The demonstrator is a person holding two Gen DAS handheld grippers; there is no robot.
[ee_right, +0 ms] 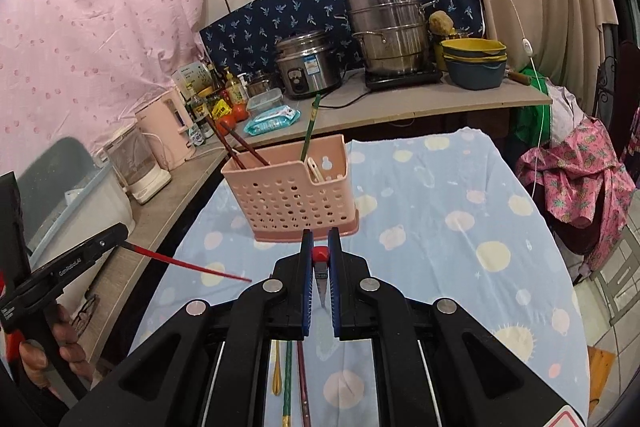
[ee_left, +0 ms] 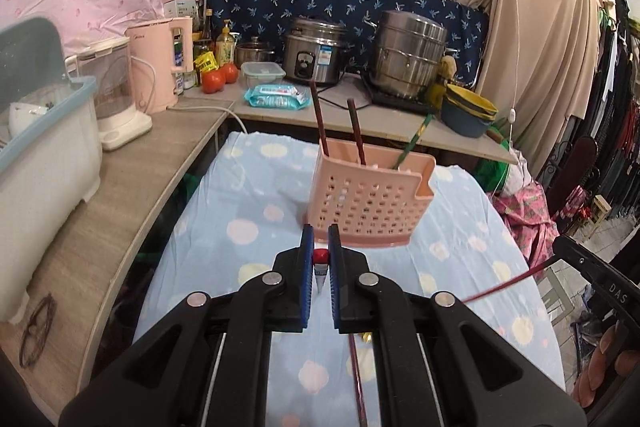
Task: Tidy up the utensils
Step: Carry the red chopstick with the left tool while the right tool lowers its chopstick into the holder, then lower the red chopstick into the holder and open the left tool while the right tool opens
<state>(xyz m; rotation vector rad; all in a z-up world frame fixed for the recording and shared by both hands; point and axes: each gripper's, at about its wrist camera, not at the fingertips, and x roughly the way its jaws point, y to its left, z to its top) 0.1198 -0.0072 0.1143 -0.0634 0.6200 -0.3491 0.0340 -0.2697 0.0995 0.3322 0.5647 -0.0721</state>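
Observation:
A pink perforated utensil holder (ee_left: pixel 370 203) (ee_right: pixel 288 195) stands on the blue dotted cloth. It holds two dark brown chopsticks (ee_left: pixel 318 119) (ee_right: pixel 232 143) and a green chopstick (ee_left: pixel 414 139) (ee_right: pixel 310 131). A white spoon (ee_right: pixel 316 167) sits in its small side compartment. My left gripper (ee_left: pixel 320 239) (ee_right: pixel 120 231) is shut on a red chopstick (ee_left: pixel 320 256) (ee_right: pixel 192 263), raised in front of the holder. To its right, my right gripper (ee_right: pixel 320 239) (ee_left: pixel 560 247) is shut on another red chopstick (ee_right: pixel 320 254) (ee_left: pixel 504 289). Below the grippers a gold utensil (ee_right: pixel 276 371), a green chopstick (ee_right: pixel 286 383) and a dark red chopstick (ee_right: pixel 304 387) (ee_left: pixel 358 379) lie on the cloth.
A wooden counter (ee_left: pixel 120 195) runs along the left with a dish rack (ee_left: pixel 44 147), a blender (ee_left: pixel 116 95) and a pink kettle (ee_left: pixel 160 63). Behind the table a shelf carries a rice cooker (ee_left: pixel 316 51), a steel steamer pot (ee_left: pixel 412 55), bowls (ee_left: pixel 468 111) and wipes (ee_left: pixel 276 97). Clothes hang at the right.

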